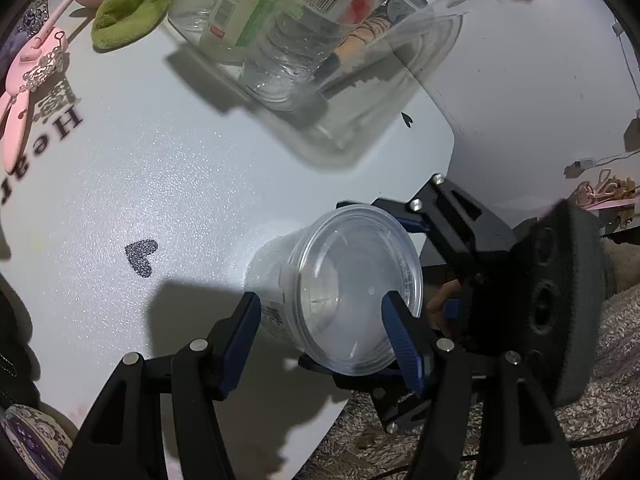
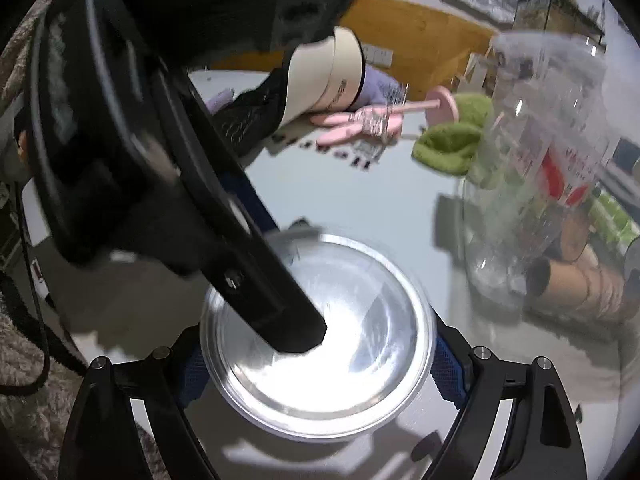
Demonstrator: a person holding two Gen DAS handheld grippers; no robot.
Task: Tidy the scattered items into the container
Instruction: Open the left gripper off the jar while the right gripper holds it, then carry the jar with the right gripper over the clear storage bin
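Left gripper [image 1: 320, 316] reaching in low over the table edge, one blue-padded finger [image 1: 240, 332] pressing outside the cup [image 1: 336, 292] wall, the other [image 1: 400, 332] dipping inside its mouth. Right gripper [image 2: 316, 364] coming in from the opposite side, fingers spread around the rim, blue pads [image 2: 448, 372] hugging both flanks. Both sets of jaws pinching the same cup, crossing each other at close quarters, left finger slanting across the right camera's view.
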